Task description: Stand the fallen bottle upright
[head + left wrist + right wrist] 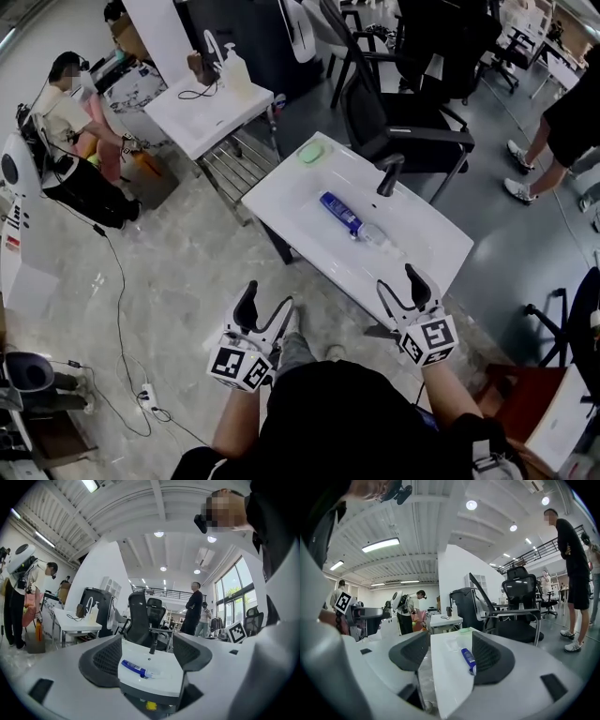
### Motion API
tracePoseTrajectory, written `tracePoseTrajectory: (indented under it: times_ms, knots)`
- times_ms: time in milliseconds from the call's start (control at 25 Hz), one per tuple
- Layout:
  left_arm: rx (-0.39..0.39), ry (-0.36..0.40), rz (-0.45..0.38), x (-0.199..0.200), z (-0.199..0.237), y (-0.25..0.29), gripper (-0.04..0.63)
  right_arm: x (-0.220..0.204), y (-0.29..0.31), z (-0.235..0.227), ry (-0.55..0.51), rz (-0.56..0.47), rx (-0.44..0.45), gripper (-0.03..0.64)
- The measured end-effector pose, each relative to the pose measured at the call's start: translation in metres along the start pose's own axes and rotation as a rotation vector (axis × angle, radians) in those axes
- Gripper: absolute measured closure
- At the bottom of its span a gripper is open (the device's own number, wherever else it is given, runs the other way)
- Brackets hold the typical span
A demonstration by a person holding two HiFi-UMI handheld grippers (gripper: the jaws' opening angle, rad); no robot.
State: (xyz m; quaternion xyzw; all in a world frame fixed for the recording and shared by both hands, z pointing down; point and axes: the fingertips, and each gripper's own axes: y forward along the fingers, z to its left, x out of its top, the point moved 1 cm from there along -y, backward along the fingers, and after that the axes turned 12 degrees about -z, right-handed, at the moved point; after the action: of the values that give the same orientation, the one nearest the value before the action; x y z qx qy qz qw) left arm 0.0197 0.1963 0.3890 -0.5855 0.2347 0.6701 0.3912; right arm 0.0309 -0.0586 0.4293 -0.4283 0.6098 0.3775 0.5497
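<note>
A clear bottle (354, 220) with a blue label lies on its side in the middle of the white table (431, 248), cap end toward the right. Both grippers hang off the table's near edge, short of it. My left gripper (266, 302) is open and empty, below the table's near-left side. My right gripper (399, 281) is open and empty at the near edge. In the left gripper view the bottle (136, 668) shows between the jaws of that gripper (146, 645), far ahead. The right gripper view shows the bottle (468, 659) ahead of that gripper (451, 641), close to the right jaw.
A green pad (311, 152) and a dark upright post (388, 175) stand on the table's far side. Black office chairs (403, 122) crowd behind it. A second white table (192, 117) with a pump bottle (236, 70) is at back left. Cables (120, 309) cross the floor. People stand nearby.
</note>
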Motion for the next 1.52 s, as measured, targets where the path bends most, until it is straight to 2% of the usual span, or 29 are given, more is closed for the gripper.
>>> tracePoseTrajectory:
  times_ms: [360,760,1160,1240,1520]
  knots:
    - [-0.141,-0.024,0.031,-0.009,0.032,0.07,0.245,-0.005,0.037,-0.022,-0.001,0.021,-0.112,0.314]
    - [-0.388,-0.053,0.081,-0.027,0.053,0.169,0.245,-0.001,0.07,-0.054,-0.018,0.012,-0.294,0.314]
    - [-0.59,-0.079,0.15,-0.051,0.052,0.23,0.245,0.0,0.081,-0.076,0.021,-0.005,-0.457,0.314]
    - [-0.634,-0.073,0.163,-0.056,0.05,0.237,0.245,-0.005,0.085,-0.078,0.05,0.001,-0.486,0.314]
    - [-0.856,0.022,0.242,-0.081,0.031,0.251,0.247,-0.018,0.09,-0.069,0.109,0.013,-0.569,0.314]
